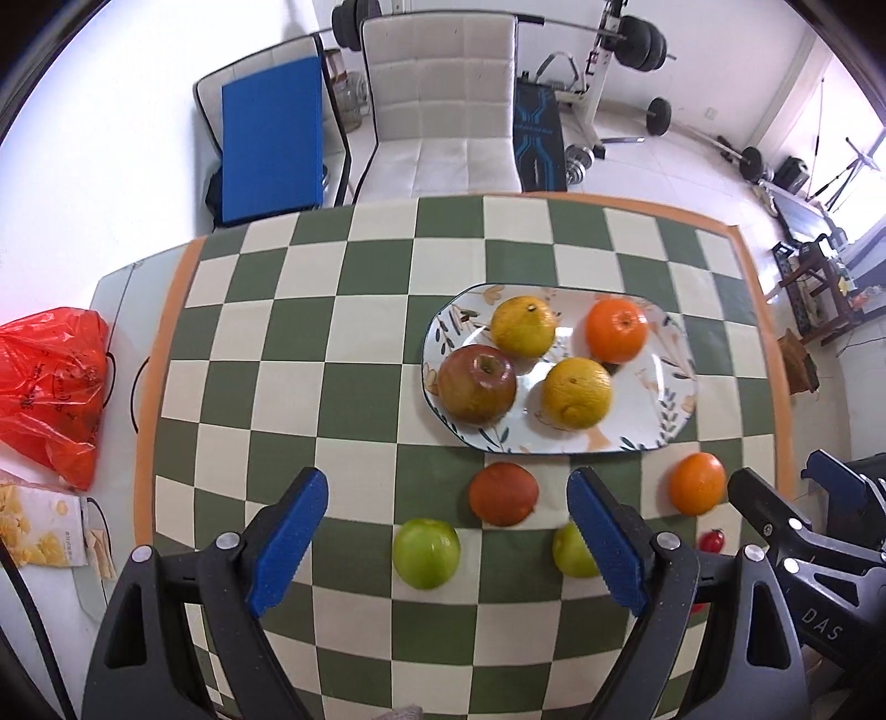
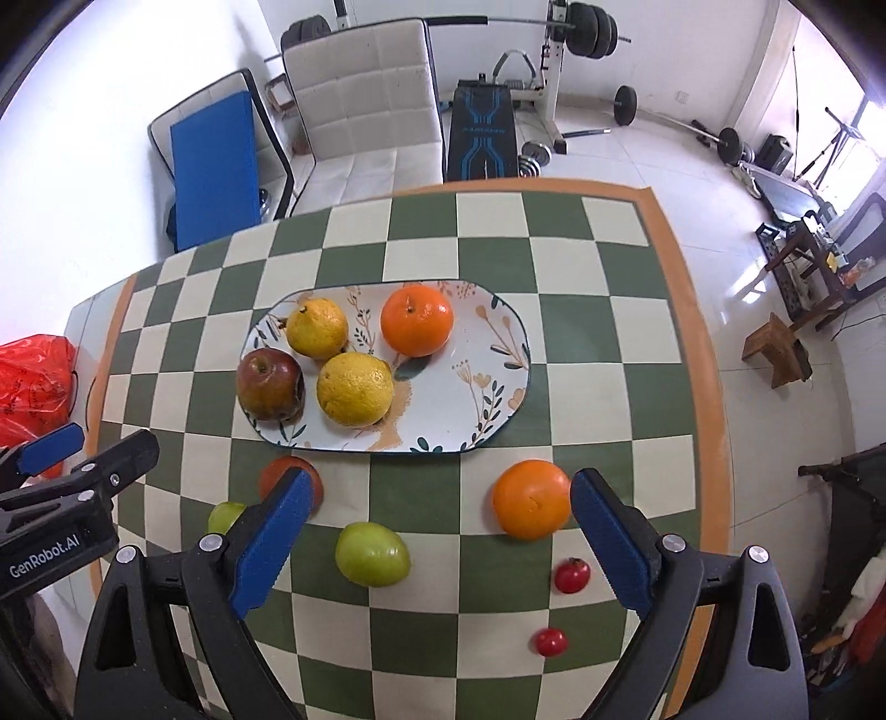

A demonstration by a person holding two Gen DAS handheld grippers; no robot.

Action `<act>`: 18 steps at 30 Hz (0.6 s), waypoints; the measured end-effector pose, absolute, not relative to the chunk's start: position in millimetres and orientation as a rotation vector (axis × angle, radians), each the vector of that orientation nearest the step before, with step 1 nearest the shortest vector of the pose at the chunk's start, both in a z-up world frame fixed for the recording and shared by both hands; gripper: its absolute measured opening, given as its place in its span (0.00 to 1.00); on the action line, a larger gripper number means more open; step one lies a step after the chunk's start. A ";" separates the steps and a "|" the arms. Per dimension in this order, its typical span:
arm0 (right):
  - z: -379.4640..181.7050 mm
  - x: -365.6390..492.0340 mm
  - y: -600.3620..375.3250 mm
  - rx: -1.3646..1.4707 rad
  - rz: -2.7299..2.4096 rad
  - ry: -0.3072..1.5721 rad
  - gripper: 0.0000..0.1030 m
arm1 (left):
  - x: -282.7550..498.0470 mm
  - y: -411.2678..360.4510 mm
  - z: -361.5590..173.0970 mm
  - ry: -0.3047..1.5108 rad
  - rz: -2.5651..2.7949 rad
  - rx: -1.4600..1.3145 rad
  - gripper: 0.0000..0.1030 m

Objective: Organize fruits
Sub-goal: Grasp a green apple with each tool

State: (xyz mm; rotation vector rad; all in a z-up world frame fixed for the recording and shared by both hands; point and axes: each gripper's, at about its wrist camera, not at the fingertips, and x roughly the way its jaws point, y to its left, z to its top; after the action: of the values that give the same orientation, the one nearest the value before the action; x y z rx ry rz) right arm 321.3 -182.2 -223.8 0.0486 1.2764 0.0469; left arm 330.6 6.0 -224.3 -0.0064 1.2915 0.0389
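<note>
A floral oval plate (image 1: pixel 659 421) (image 2: pixel 487 382) on the checkered cloth holds a red apple (image 1: pixel 477 383) (image 2: pixel 270 383), two yellow citrus fruits (image 1: pixel 523 325) (image 1: pixel 576 392) and an orange (image 1: pixel 616 329) (image 2: pixel 416 320). In front of the plate lie a dark red fruit (image 1: pixel 503 494), two green fruits (image 1: pixel 426 552) (image 2: pixel 372 554), a loose orange (image 1: pixel 696 483) (image 2: pixel 530 498) and two cherry tomatoes (image 2: pixel 571 575) (image 2: pixel 551 641). My left gripper (image 1: pixel 446 531) hangs open above the green fruits. My right gripper (image 2: pixel 437 537) is open, with the loose orange just inside its right finger.
A red plastic bag (image 1: pixel 52 382) and a snack packet (image 1: pixel 41 534) lie left of the cloth. A white chair (image 1: pixel 443 105) stands behind the table, with gym weights (image 1: pixel 637 44) beyond. The table's right edge (image 2: pixel 703 387) drops to the floor.
</note>
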 end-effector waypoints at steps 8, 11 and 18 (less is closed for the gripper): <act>-173.0 283.7 -187.0 0.068 0.055 1.199 0.93 | 295.7 2.7 -176.8 1.198 0.015 -0.005 0.86; -152.9 268.5 -186.7 0.052 0.043 1.152 0.93 | 285.0 0.3 -160.2 1.154 0.013 0.017 0.86; -124.4 249.3 -187.1 0.048 0.041 1.107 0.93 | 266.7 -5.7 -135.3 1.103 -0.018 0.016 0.86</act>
State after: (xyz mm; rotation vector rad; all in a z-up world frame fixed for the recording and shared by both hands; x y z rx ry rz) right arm 249.3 -187.1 -124.4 0.0478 1.1072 0.0413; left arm 266.7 -5.7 -135.3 0.0164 1.1032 -0.0177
